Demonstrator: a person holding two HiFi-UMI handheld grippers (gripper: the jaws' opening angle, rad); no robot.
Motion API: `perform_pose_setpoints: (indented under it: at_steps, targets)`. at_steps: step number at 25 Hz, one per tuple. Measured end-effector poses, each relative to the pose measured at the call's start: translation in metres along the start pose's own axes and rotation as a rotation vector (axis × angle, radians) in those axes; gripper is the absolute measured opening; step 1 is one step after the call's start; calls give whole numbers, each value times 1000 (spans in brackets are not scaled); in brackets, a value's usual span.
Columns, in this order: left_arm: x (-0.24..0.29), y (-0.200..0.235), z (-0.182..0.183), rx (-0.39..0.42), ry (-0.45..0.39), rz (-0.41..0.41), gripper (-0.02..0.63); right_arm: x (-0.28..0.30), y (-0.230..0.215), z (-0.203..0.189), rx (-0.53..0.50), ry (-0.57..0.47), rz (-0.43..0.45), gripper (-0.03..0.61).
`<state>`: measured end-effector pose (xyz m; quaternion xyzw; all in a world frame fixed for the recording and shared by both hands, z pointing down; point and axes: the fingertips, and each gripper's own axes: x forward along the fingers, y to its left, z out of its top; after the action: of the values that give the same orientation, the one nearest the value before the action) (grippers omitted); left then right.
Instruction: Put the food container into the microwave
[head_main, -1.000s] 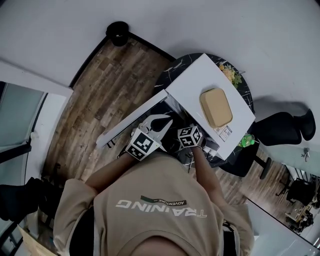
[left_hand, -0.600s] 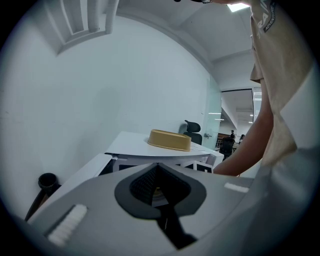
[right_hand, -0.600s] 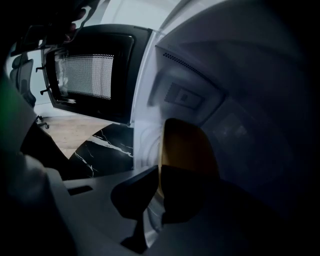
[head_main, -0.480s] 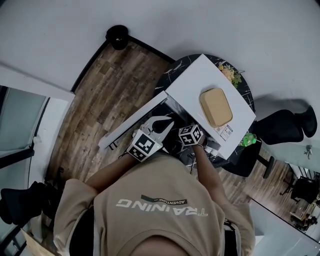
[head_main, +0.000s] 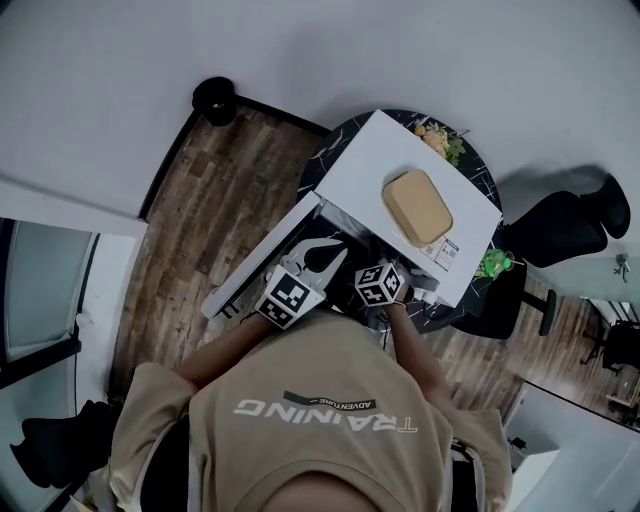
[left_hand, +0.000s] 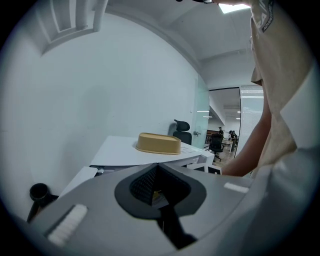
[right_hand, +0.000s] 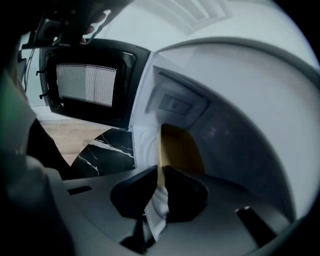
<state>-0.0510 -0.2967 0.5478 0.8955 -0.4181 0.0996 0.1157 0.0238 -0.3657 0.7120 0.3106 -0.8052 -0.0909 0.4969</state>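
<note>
Right claw (right_hand: 161, 175) is clamped on the near rim of the tan plastic food container (right_hand: 182, 147), which lies inside the white microwave (head_main: 380, 155), long axis pointing straight ahead toward its back wall; left claw (left_hand: 156, 167) is closed, out front.

microwave (head_main: 370, 160) shell: smooth matt white | door (right_hand: 85, 85): glossy dark glass over perforated mesh | table (right_hand: 100, 152): polished black veined marble | floor (head_main: 210, 190): wood planks | food container (right_hand: 180, 145): matt tan, possibly plastic | left gripper (left_hand: 157, 167) pads (left_hand: 142, 184): ribbed, dark, matt
</note>
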Motion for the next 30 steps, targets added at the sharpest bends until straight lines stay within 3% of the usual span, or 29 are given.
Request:
perform_pose_setpoints:
  at_steps: [6,15,23,30]
  targets:
    - [0,-5,2,11,-3,-64,3,-34,-5,7,183,-38,-32,12]
    - [-3,-18,-11,-12,-7,-180,3,-70,7,12,350,-48,-54,12]
    - [-8,-40,-16,8,2,-196,3,-94,29,5,435,-100,-17,11]
    - [-18,-65,-15,20,23,-135,3,-122,48,-5,496,-169,32,11]
